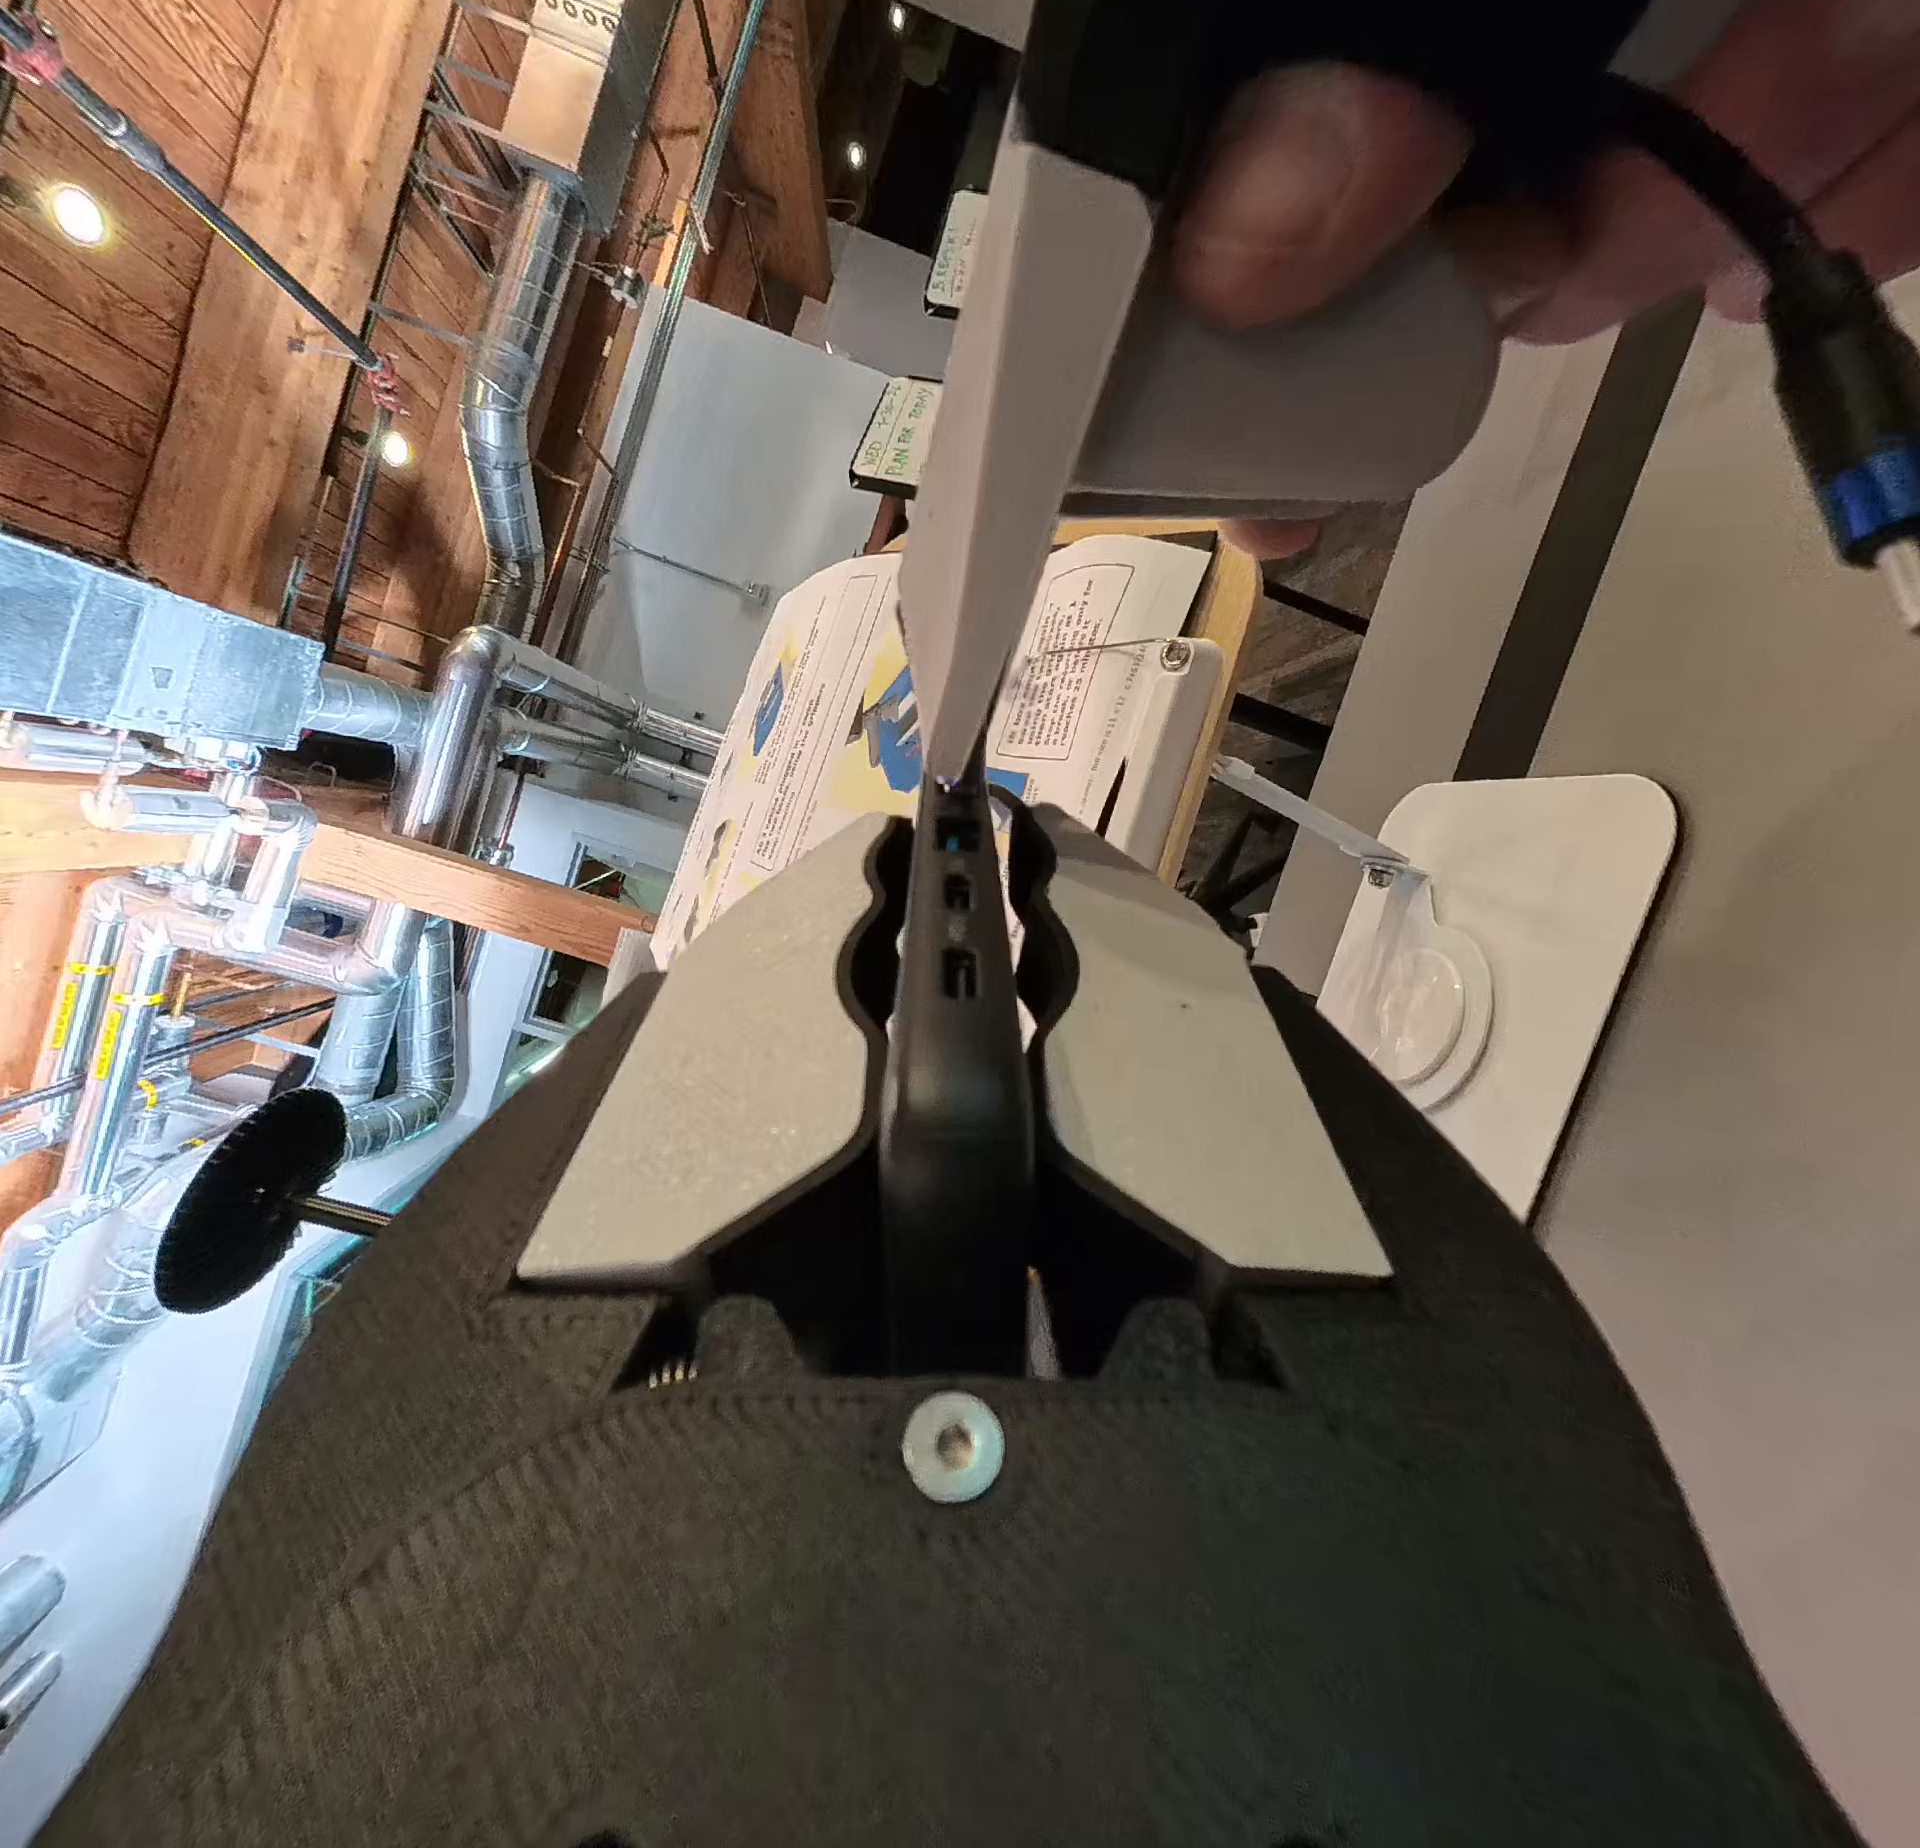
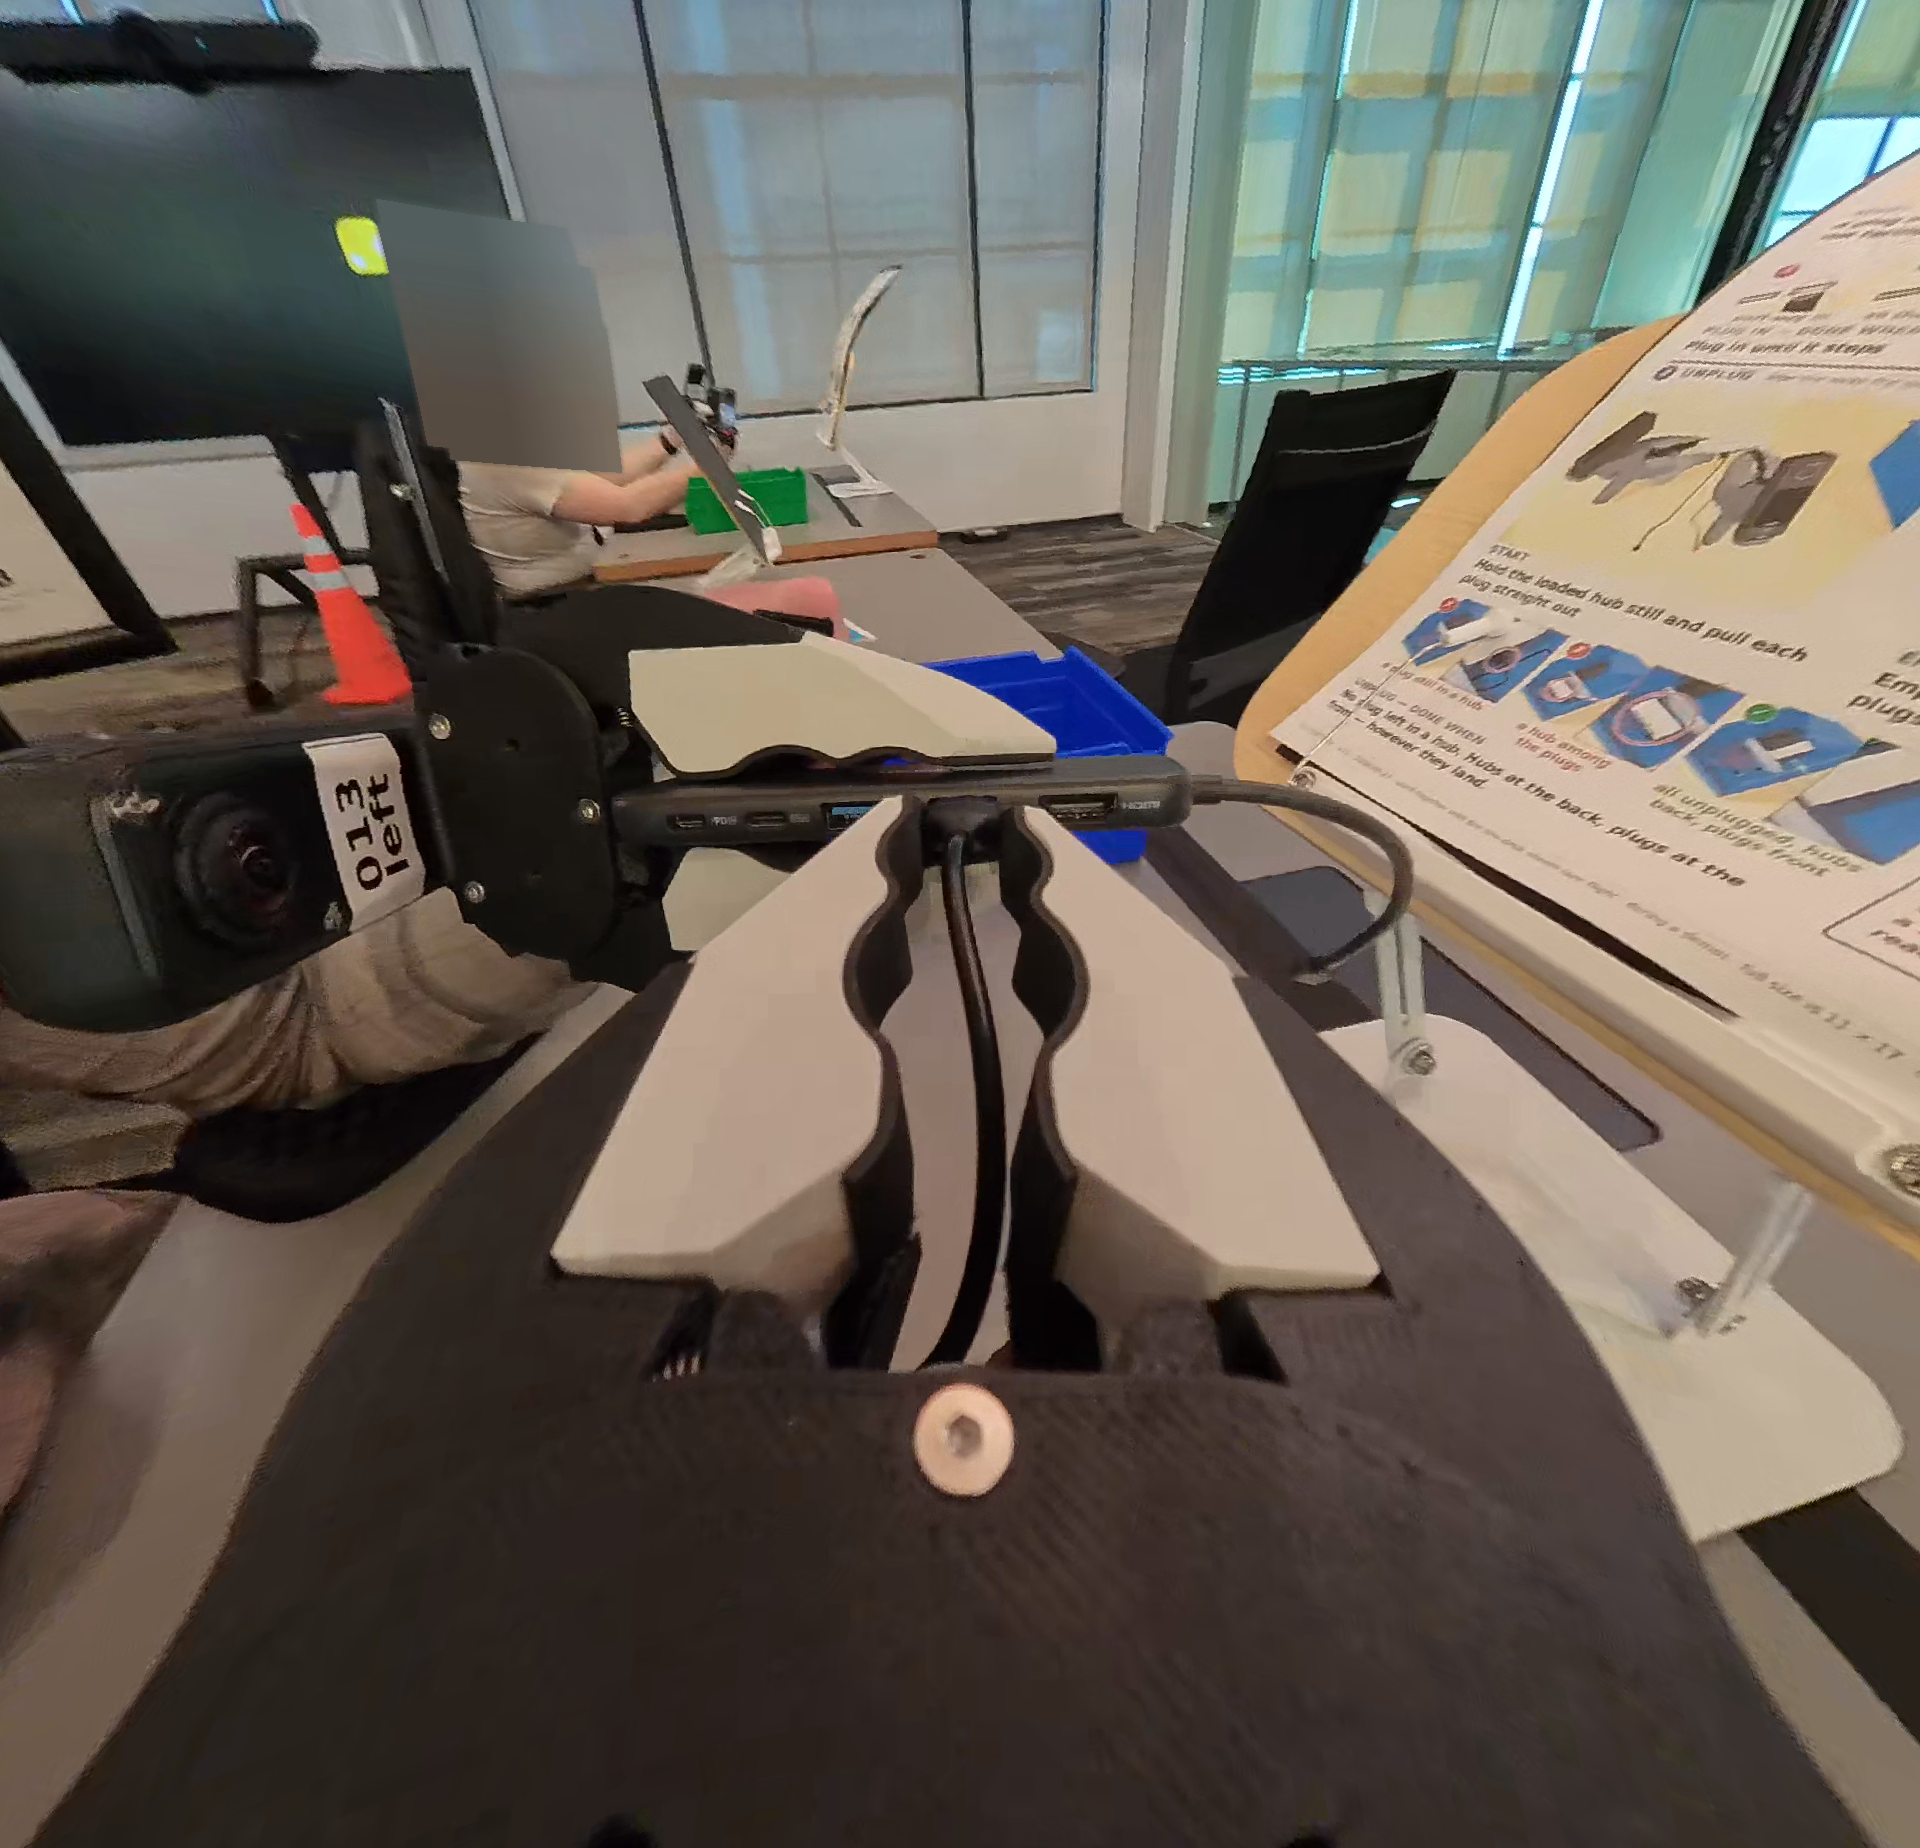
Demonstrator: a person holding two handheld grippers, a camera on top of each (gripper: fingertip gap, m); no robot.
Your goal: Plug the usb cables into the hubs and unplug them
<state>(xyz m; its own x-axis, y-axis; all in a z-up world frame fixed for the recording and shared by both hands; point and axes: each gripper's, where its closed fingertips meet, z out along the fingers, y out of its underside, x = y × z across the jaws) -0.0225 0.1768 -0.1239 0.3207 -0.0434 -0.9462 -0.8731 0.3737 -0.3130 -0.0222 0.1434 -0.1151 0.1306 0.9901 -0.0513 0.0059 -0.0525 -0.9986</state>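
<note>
The hub [image 2: 904, 811], a slim, light, stiff black bar, hangs level above the table [image 2: 1049, 614], clamped by the left gripper [image 1: 961, 853]. The right gripper [image 2: 961, 832] pinches the plug [image 2: 961, 819] at a middle port, its limp cable [image 2: 977, 1071] trailing between the fingers. Hold the rigid plug body, not the cable; a blue bin [image 2: 1081, 707] sits behind.

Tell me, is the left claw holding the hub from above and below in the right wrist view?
Yes, the left claw has one finger lying over the dark hub and another showing beneath it.
</note>
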